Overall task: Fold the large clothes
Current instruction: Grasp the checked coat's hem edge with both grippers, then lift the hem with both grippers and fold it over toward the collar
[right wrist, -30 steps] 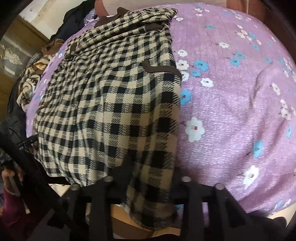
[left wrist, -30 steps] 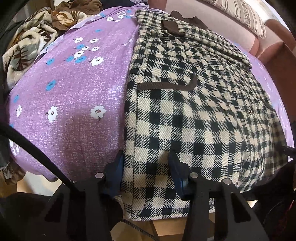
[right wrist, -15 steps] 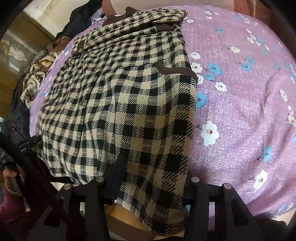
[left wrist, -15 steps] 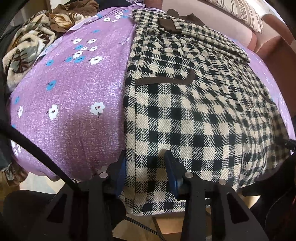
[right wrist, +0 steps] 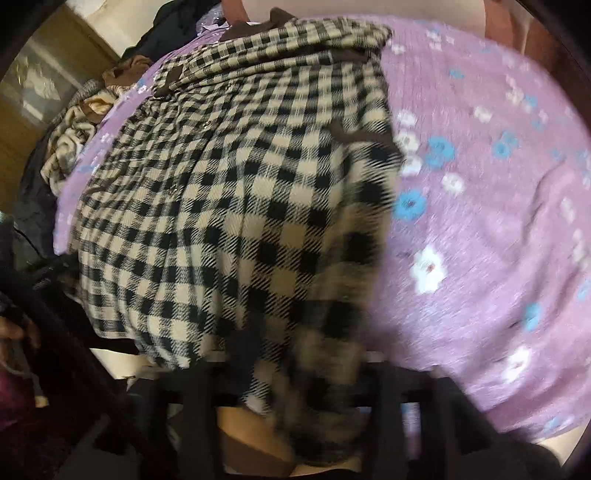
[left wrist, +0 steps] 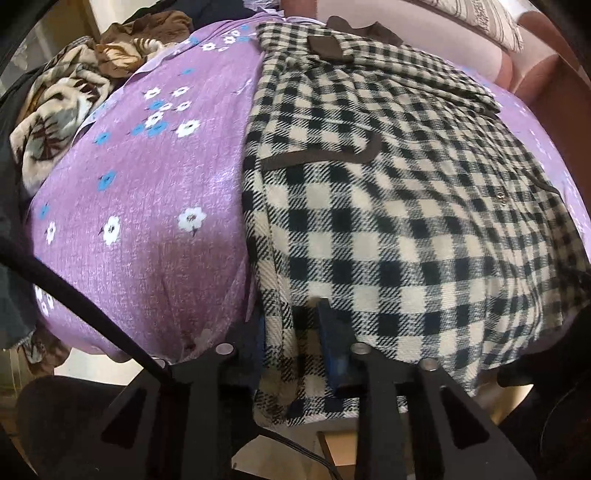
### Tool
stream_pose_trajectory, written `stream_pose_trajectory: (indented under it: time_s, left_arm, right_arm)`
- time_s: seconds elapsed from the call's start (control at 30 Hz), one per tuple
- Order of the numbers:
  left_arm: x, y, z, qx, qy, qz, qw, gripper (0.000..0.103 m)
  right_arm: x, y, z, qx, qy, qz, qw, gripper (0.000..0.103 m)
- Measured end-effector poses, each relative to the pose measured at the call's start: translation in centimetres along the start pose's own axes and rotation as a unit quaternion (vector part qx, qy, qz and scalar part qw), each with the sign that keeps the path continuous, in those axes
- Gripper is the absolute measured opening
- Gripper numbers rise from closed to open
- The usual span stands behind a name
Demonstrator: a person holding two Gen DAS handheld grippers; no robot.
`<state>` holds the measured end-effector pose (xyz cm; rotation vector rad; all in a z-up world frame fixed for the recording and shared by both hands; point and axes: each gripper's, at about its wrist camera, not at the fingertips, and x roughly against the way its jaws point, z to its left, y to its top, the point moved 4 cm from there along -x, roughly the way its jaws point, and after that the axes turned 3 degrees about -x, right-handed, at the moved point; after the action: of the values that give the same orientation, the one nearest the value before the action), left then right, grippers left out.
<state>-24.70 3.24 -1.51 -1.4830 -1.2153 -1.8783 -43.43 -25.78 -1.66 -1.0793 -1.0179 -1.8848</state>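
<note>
A black and cream checked coat [left wrist: 388,221] with brown pocket trim lies flat on a purple flowered bed cover [left wrist: 140,206]. My left gripper [left wrist: 291,328] is shut on the coat's near left hem corner, with cloth bunched between the fingers. In the right wrist view the coat [right wrist: 229,206] fills the left half over the cover [right wrist: 480,221]. My right gripper [right wrist: 299,365] is at the coat's near right hem corner, with cloth draped between the fingers; that view is blurred and the fingers are largely hidden.
A heap of patterned and brown clothes [left wrist: 74,96] lies at the bed's far left. A pink headboard [left wrist: 424,33] and a striped pillow [left wrist: 480,18] are behind the coat. The bed's near edge lies just under both grippers.
The left gripper's fingers have closed in on the hem corner. Both grippers have moved forward and the hem has bunched up. The right view has gone blurry with motion.
</note>
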Motion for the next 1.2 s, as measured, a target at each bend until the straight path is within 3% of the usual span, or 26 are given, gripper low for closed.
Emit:
stream_pose_trajectory:
  time_s: [0.03,0.17,0.2,0.3,0.33,0.43,0.57,0.63,0.7,0.77,0.8,0.83,1.03,1.2]
  left_arm:
    - [-0.1,-0.1,0.1,0.000,-0.001,0.000,1.0000,0.039]
    - [-0.6,-0.1,0.5,0.020,-0.021,0.006,0.9996,0.041]
    - [-0.5,-0.1,0.6,0.022,-0.030,0.004,0.9993,0.039]
    - [-0.2,0.1,0.7,0.023,-0.063,0.001,0.9977,0.010]
    - [0.0,0.1,0.8,0.024,-0.068,0.001,0.9974,0.009]
    - [0.8,0.3,0.8,0.025,-0.087,-0.004,0.9959,0.008]
    - [0.7,0.5,0.2,0.010,-0.076,0.004,0.9971,0.012]
    - [-0.2,0.3,0.0,0.016,-0.076,0.023,0.9967,0.039]
    - [-0.9,0.2,0.1,0.026,-0.079,0.024,0.9962,0.045]
    - [-0.8,0.2,-0.3,0.017,-0.072,0.018,0.9971,0.045]
    - [-0.5,0.2,-0.6,0.002,-0.070,0.016,0.9974,0.025]
    - [-0.2,0.3,-0.7,-0.007,-0.065,0.014,0.9978,0.007]
    - [4.2,2.8,-0.2,-0.008,-0.125,-0.020,0.9919,0.006]
    - [6.4,6.3,-0.2,-0.006,-0.154,-0.046,0.9870,0.006]
  right_arm:
    - [0.1,-0.1,0.0,0.000,0.006,-0.003,1.000,0.053]
    - [-0.3,-0.1,0.2,0.002,0.012,-0.006,1.000,0.053]
    - [-0.4,-0.1,0.3,0.005,0.011,-0.007,1.000,0.049]
    - [0.0,0.2,-0.1,-0.003,0.015,-0.013,1.000,0.019]
    - [0.5,0.2,-0.3,-0.013,0.034,-0.018,0.999,0.013]
    - [1.8,0.6,-0.5,-0.029,0.088,-0.035,0.995,0.013]
    - [0.9,0.5,-0.2,-0.022,0.073,-0.013,0.997,0.019]
    - [-0.1,0.4,-0.1,-0.027,0.078,0.008,0.997,0.055]
    - [-0.7,0.4,0.2,-0.021,0.075,0.010,0.997,0.055]
    - [-0.9,0.3,0.5,-0.012,0.066,0.002,0.998,0.040]
    - [-0.8,0.3,0.6,-0.012,0.063,0.000,0.998,0.020]
    - [-0.6,0.5,0.6,-0.018,0.070,-0.003,0.997,0.017]
    - [3.7,3.0,0.9,-0.031,0.165,-0.060,0.984,0.013]
    - [6.5,6.5,2.1,-0.025,0.174,-0.101,0.979,0.013]
